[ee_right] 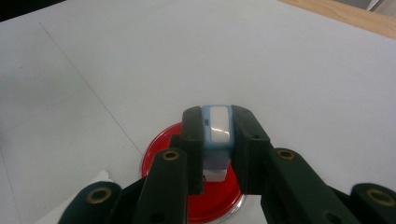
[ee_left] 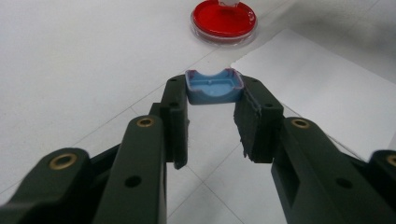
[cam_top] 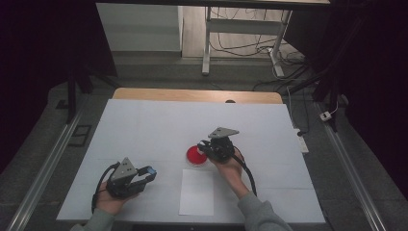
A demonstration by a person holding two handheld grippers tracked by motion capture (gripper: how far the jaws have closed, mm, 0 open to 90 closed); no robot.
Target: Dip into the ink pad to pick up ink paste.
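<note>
Both grippers' fingers clamp small blue pieces above white table [cam_top: 144, 125], red dish [cam_top: 195, 155], paper sheet [cam_top: 197, 192].

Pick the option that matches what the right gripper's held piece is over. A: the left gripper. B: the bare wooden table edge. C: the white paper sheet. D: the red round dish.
D: in the right gripper view, the right gripper clamps a pale blue piece directly above the red dish.

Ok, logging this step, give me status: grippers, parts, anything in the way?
Left gripper shut on blue cap. Right gripper shut on pale-blue piece, above red dish. Nothing in the way.
</note>
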